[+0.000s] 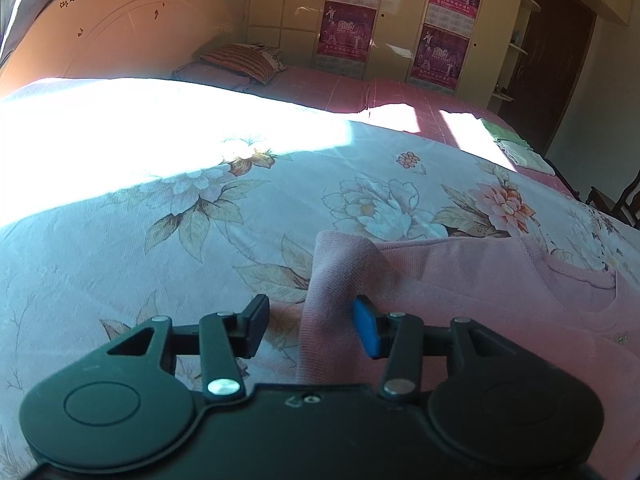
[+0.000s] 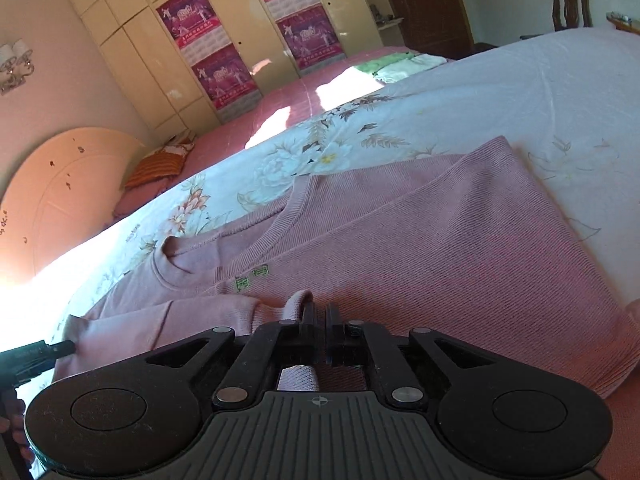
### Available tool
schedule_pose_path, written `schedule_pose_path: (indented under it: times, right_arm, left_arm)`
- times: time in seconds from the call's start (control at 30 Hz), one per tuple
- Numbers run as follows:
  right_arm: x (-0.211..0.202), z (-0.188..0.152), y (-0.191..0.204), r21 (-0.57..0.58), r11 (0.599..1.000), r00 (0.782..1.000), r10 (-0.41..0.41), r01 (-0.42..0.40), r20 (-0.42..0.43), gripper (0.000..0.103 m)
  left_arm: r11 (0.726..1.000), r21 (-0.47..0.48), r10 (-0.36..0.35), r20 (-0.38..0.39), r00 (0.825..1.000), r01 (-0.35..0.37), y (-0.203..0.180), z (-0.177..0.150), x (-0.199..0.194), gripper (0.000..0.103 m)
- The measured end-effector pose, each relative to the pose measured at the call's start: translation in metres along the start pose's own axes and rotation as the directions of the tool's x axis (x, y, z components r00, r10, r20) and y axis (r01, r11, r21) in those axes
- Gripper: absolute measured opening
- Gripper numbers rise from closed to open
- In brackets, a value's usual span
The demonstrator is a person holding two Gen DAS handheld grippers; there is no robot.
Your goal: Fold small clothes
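Pink knit, finely ribbed and plainly soft, made up the small sweater (image 2: 420,240) that lay spread on the floral bedspread (image 1: 200,208), neckline toward the headboard and a tiny green mark on its chest. It looked light and limp, the kind of cloth that sags the moment it leaves the bed and drags wrinkles behind it, so a fold would go best from doubled edges (cuff, hem corner or shoulder seam) rather than from the middle of the body.

In the right wrist view the right gripper (image 2: 320,316) had its fingers pressed together, and a fold of the pink knit showed pinched at their tips, with more cloth running back under the jaws. In the left wrist view the left gripper (image 1: 308,326) stood with its fingers spread, a raised ridge of sleeve fabric standing between them; the blue pad was at the cloth's edge, the black one apart from it, so nothing was clamped there. A sure hold on that ridge would probably need the jaws lower.
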State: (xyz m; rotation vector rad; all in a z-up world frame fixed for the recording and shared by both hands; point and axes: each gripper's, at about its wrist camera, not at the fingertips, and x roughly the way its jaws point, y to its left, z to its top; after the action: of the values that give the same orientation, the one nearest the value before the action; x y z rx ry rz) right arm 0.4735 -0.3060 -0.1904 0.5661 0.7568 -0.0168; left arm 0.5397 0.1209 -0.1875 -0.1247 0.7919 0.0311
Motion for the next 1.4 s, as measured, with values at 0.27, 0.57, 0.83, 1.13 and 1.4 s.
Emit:
schedule_pose_path:
  times: [0.27,0.57,0.83,1.13,1.4]
  right_arm:
    - [-0.012,0.006,-0.007,0.054,0.998,0.999,0.027,-0.029,0.031,0.067]
    - [-0.005,0.004,-0.001,0.108,0.981,0.986,0.162,-0.159,-0.024,0.067]
    - [-0.001,0.001,0.017,-0.027,0.996,0.994,0.082,-0.084,-0.068,0.004]
    - [-0.012,-0.036,0.056,-0.497,0.828,0.966,-0.224,0.260,0.133,0.003]
    - [-0.013,-0.031,0.051,-0.443,0.864,0.972,-0.214,0.237,0.101,0.004]
  left_arm:
    - [1.000,0.026,0.001,0.008,1.000,-0.001,0.001,-0.003,-0.004,0.054]
    - [1.000,0.022,-0.010,0.002,1.000,0.010,-0.001,-0.006,-0.003,0.066]
    - [1.000,0.019,0.003,-0.002,1.000,-0.003,-0.002,-0.004,0.005,0.067]
    - [1.000,-0.017,0.007,0.004,1.000,-0.006,0.000,-0.002,0.006,0.069]
    - [0.999,-0.027,0.045,0.026,0.999,-0.044,0.003,-0.004,0.012,0.063]
